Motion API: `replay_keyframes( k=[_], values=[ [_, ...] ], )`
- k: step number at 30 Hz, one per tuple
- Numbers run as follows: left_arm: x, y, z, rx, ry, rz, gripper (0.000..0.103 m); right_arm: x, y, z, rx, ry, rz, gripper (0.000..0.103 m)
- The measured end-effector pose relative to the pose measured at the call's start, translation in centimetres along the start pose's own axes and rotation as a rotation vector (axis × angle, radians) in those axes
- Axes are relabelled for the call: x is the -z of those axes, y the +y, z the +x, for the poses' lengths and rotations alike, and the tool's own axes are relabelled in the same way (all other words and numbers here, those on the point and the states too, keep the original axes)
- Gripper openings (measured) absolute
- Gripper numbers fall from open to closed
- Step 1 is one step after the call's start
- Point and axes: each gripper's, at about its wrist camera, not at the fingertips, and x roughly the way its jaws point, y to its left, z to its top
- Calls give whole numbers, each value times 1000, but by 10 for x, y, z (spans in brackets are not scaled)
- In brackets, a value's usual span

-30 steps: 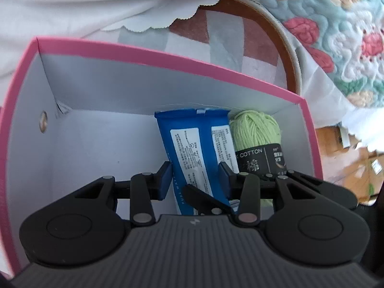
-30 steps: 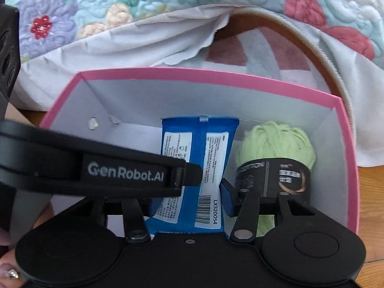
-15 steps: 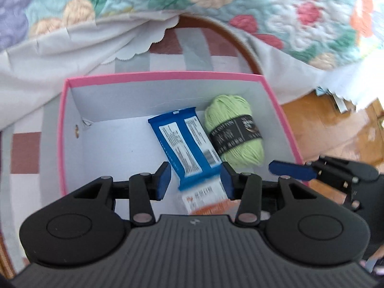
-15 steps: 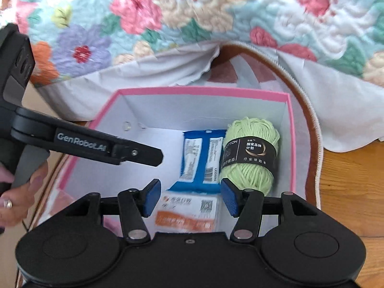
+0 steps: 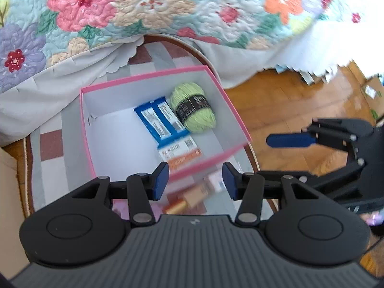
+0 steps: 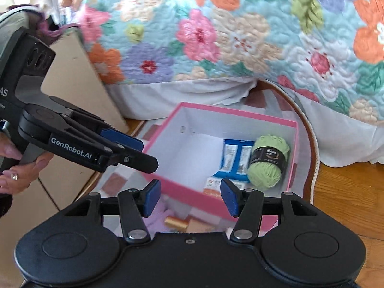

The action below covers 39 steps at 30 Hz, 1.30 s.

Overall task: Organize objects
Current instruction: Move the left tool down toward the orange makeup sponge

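A pink box (image 5: pixel 144 76) with a white inside sits on a checked rug. In it lie a blue packet (image 5: pixel 160 122), a green yarn ball (image 5: pixel 194 106) and an orange-and-white packet (image 5: pixel 182 153). My left gripper (image 5: pixel 195 183) hovers above the box's near wall, its jaws opening with nothing between them. My right gripper (image 6: pixel 189 198) hangs over the near rim of the box (image 6: pixel 235 114), open and empty. The yarn ball (image 6: pixel 266 163) and blue packet (image 6: pixel 236 159) show beyond it. The left gripper (image 6: pixel 146 154) reaches in from the left, held by a hand.
A floral quilt (image 5: pixel 148 7) with a white sheet (image 6: pixel 168 98) hangs behind the box. A gold thread spool (image 6: pixel 175 223), a lilac item (image 6: pixel 156 216) and a tan carton (image 5: pixel 196 195) lie on the rug before the box. Wood floor (image 5: pixel 276 100) is right, cardboard (image 6: pixel 72 72) left.
Both grippers have risen and pulled back out of the box, which now shows whole from above. Both sets of jaws stand wider. The orange-and-white packet has come into view.
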Motion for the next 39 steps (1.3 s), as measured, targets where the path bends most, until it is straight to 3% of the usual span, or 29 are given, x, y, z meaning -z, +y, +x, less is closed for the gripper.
replay_keyframes(
  k=[7,12,26,39],
  values=[
    [38,-23,-30,-50,-3,84,53,26,22,-37,-81,11,-22,62],
    [66,-27,-28,-53,26,71,54,55,30,-41,-131,37,-6,67],
    [127,-17,24,22,140,-36,54,133,47,20,-189,238,34,67],
    [157,-8,96,109,216,-146,52,167,53,90,-85,343,-41,67]
  ],
)
